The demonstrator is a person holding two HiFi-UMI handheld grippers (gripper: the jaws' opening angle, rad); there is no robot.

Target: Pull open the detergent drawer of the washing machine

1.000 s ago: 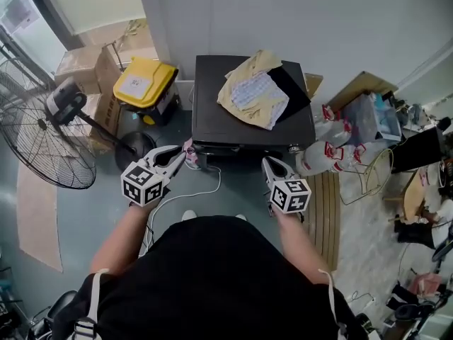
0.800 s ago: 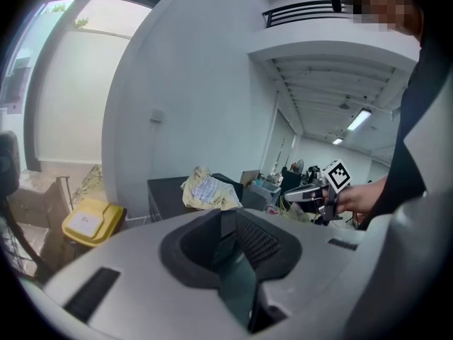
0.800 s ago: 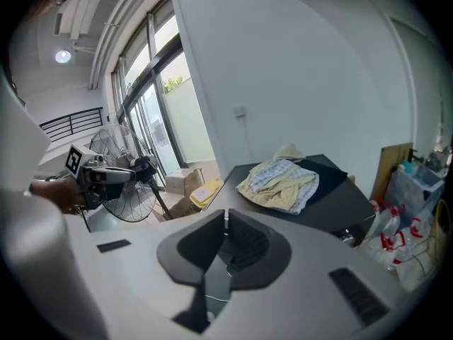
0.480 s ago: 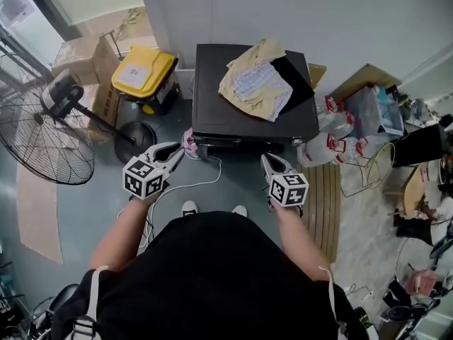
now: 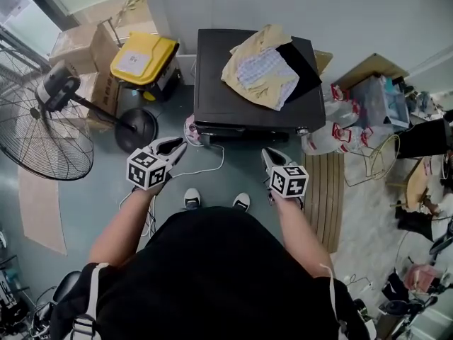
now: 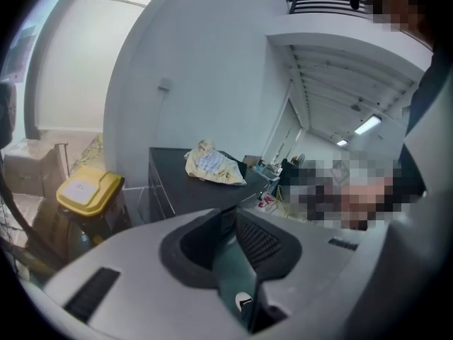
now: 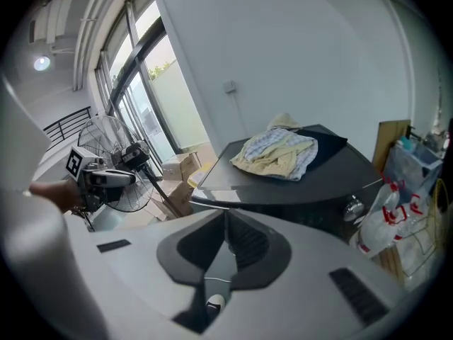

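The black washing machine (image 5: pixel 241 108) stands against the wall with a heap of yellow and checked clothes (image 5: pixel 260 73) on its lid. I see only a thin strip of its front from above and cannot make out the detergent drawer. My left gripper (image 5: pixel 175 147) hangs before the machine's left front corner, shut and holding nothing. My right gripper (image 5: pixel 269 158) hangs before the right front corner, also shut and holding nothing. Both are apart from the machine. In the right gripper view the machine (image 7: pixel 297 190) shows a round knob (image 7: pixel 352 207) on its front.
A yellow-lidded bin (image 5: pixel 145 61) and cardboard boxes (image 5: pixel 78 44) stand left of the machine. A floor fan (image 5: pixel 42 129) has its base (image 5: pixel 136 128) near my left gripper. A white cable (image 5: pixel 205 172) lies on the floor. Bottles and bags (image 5: pixel 329 137) crowd the right side.
Both grippers have sunk lower in front of the machine and drawn slightly back towards the person. Their jaws have stayed as they were.
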